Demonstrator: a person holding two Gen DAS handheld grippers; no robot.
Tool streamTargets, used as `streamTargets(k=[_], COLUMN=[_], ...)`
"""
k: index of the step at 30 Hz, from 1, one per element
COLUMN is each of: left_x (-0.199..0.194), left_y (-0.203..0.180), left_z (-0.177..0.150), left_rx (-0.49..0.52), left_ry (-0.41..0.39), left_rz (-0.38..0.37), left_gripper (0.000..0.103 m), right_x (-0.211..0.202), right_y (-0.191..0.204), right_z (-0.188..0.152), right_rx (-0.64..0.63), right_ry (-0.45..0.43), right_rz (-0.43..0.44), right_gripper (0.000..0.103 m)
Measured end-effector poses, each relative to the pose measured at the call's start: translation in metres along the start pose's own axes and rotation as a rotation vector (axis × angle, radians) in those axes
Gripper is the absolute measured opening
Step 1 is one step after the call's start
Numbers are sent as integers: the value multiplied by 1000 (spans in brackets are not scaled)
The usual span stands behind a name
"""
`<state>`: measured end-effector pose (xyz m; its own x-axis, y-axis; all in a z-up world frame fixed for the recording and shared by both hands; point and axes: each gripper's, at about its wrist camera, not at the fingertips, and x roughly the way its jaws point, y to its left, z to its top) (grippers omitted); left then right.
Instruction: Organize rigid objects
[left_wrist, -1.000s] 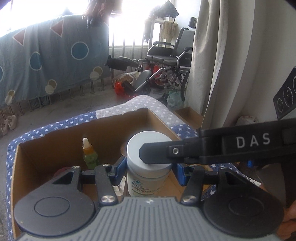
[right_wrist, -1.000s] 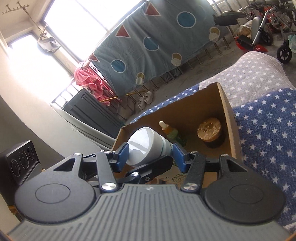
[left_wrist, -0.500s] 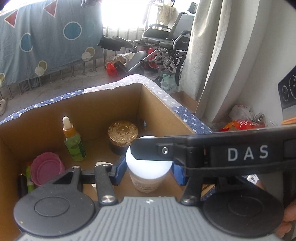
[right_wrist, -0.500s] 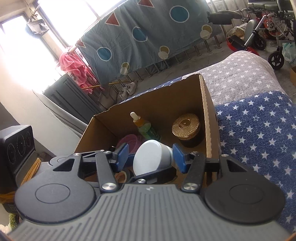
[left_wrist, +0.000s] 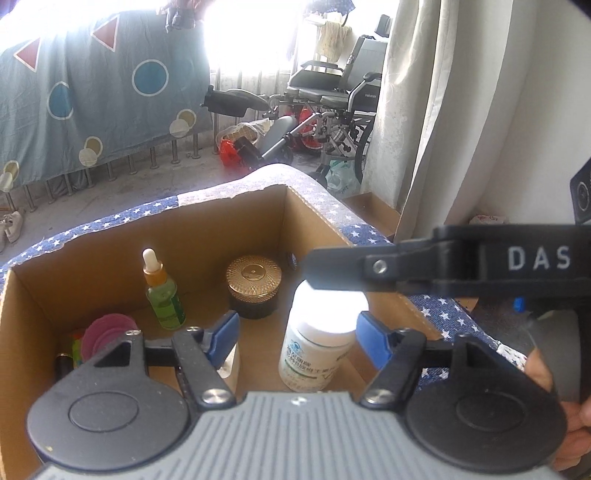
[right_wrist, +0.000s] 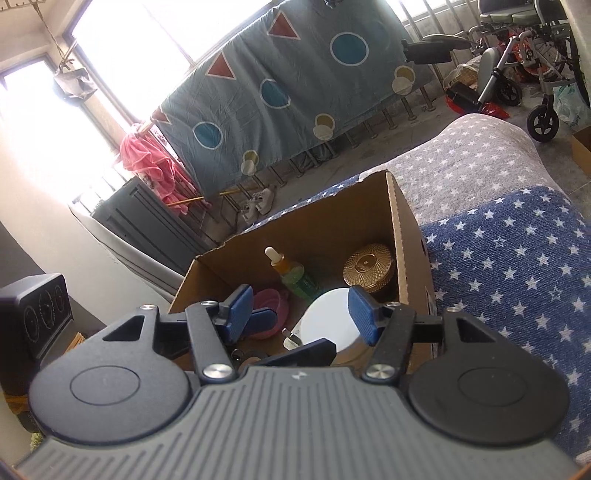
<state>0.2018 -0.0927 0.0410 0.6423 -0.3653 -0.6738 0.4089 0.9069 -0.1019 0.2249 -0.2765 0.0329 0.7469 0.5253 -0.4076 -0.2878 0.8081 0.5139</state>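
A white bottle (left_wrist: 317, 343) with a white cap stands upright inside the cardboard box (left_wrist: 110, 240), near its right wall. My left gripper (left_wrist: 295, 338) is open, its blue pads wide apart and clear of the bottle. My right gripper (right_wrist: 301, 314) is open above the box; one of its black fingers (left_wrist: 369, 267) crosses over the bottle cap in the left wrist view. The bottle's cap (right_wrist: 328, 317) shows between the right pads, untouched. The box (right_wrist: 399, 236) also holds a green dropper bottle (left_wrist: 162, 291), a gold-lidded dark jar (left_wrist: 254, 286) and a pink lid (left_wrist: 107, 330).
The box sits on a blue star-patterned cover (right_wrist: 517, 277). A curtain (left_wrist: 443, 110) and a wall stand at the right. A wheelchair (left_wrist: 332, 107) and a hanging blue sheet (left_wrist: 92, 92) are behind. A black device (right_wrist: 40, 310) is at the left.
Both grippers have opened and let go of the white bottle, which now stands on the box floor. The left gripper has drawn back a little.
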Motion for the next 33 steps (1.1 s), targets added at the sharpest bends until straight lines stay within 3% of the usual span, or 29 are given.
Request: streamTargets(k=[9,14,16,21,25,29,33], left_x=[-45,-81,-95,-128,-144,-150,-146], left_y=[-4,-1,0,6,8,8,7], left_z=[-8,-17,-21,-28,-35,-43,-45], left_rx=[13,-10,-22,-66,-99,-115,-117], left_ry=[-67,-116,-143,-186,-192,-185,-109], left_rz=[17,40,74,202,256,316,379], left_gripper=[83,95,103,103,103,103,103], right_x=[-40,-62,-71,-83,-90,-93,-92], right_y=[7,15,20,34,45,60,72], right_z=[-19,-34,-40,-53,-59,-64,-69], right_rx=[67,81,75,29,3,-37,-69], right_ry=[-95,-141,-148,-143,-144,-134,-119], right_rz=[38,50,46,22,23,8,-27], right_gripper=[59,69,75,83,89,92,102])
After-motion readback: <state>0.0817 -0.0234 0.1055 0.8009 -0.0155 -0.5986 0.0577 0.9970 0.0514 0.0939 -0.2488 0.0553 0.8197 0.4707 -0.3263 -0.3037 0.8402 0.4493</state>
